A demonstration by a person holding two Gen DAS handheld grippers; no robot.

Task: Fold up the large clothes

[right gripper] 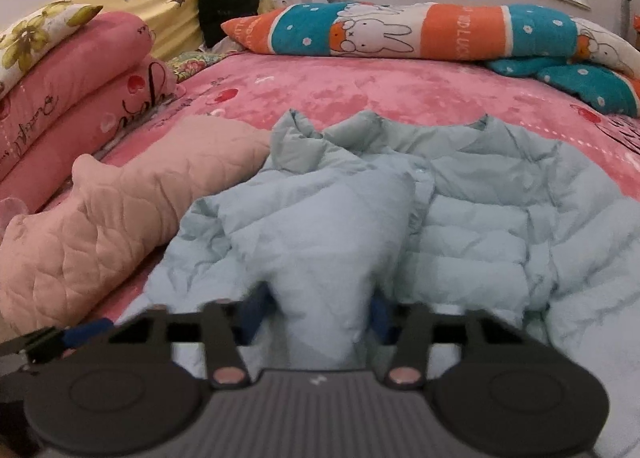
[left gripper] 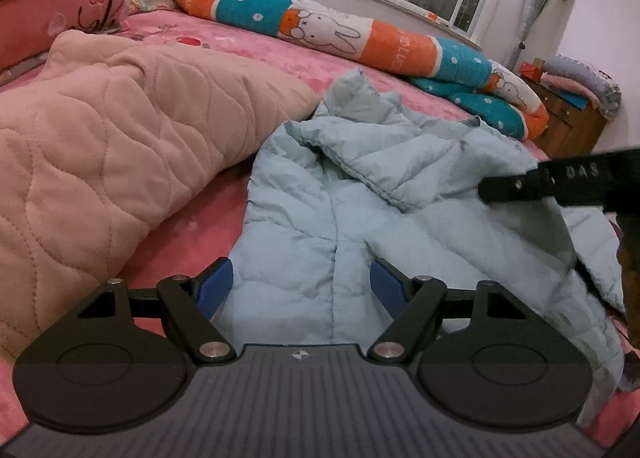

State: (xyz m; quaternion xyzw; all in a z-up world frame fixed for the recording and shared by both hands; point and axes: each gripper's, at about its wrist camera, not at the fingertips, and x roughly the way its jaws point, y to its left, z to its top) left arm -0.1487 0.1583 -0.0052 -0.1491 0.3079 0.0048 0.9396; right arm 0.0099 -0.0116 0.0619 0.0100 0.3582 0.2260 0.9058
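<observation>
One light blue puffer jacket (left gripper: 400, 225), one peach quilted garment (left gripper: 120, 145), one rabbit-print bolster (left gripper: 340, 25), two pink pillows (right gripper: 80, 81).

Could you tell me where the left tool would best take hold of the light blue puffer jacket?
Probably the jacket's near left edge, approached from the pink-sheet side. It lies flat and thin there, just ahead of the open left tool, so one finger could slip under; the bunched middle looks too bulky.

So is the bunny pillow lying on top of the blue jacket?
No, the bunny pillow lies at the far side of the bed, with bare pink cover between it and the blue jacket.
</observation>
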